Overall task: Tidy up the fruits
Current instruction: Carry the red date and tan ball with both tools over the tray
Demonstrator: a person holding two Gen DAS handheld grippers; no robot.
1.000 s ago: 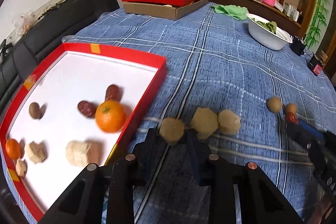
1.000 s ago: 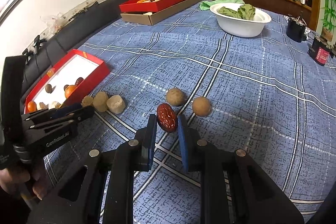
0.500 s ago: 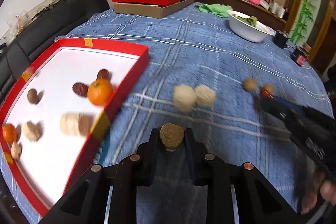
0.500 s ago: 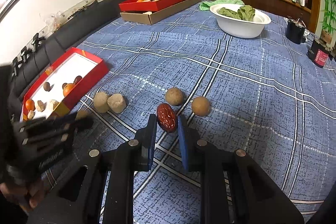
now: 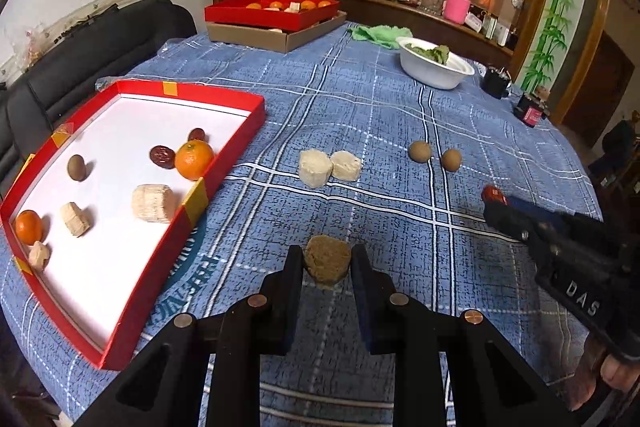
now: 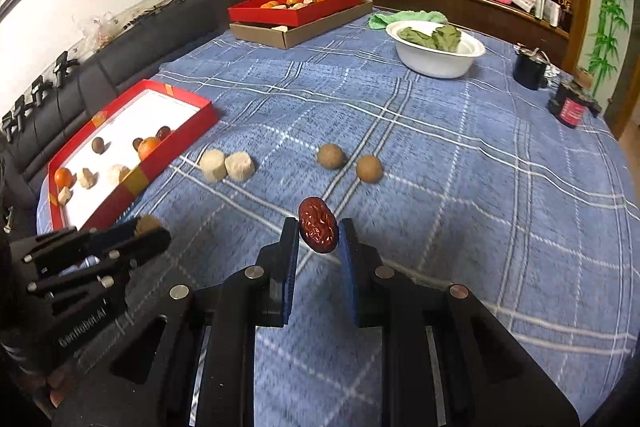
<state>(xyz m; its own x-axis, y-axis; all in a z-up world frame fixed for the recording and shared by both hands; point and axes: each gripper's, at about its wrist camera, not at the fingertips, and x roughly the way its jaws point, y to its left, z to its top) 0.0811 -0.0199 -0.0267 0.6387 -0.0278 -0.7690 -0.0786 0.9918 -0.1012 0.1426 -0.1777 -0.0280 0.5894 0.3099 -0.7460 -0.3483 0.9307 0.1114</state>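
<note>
Between the black fingers at the bottom centre of the left wrist view, the left gripper (image 5: 327, 263) is clamped on one brown crumbly cake (image 5: 327, 262), held above the blue checked tablecloth (image 5: 380, 107). At the bottom centre of the right wrist view, the right gripper (image 6: 319, 227) is clamped on one wrinkled red date (image 6: 318, 225), also clear of the cloth.

On the cloth in the middle of the left view lie two pale round cakes (image 5: 330, 167), touching each other, and to their right two brown round fruits (image 5: 435, 155), near each other but apart.

At the left of that view sits one red tray (image 5: 236, 143) with a white floor. Inside it I count two oranges, one larger (image 5: 194, 159) near the right wall and one smaller (image 5: 28, 227) at the lower left; two dark red dates (image 5: 163, 155) just beside the larger orange; one brown round fruit (image 5: 76, 167); and three pale cake pieces, the biggest (image 5: 153, 203) near the right wall.

In the upper middle, one second red tray (image 5: 272, 13) holding oranges and pale pieces rests on one brown cardboard box (image 5: 276, 35). To the upper right stand one white bowl (image 5: 434, 71) of green leaves, one green cloth (image 5: 378, 34) behind it, and two small dark containers (image 5: 514, 95) at the table's edge.
</note>
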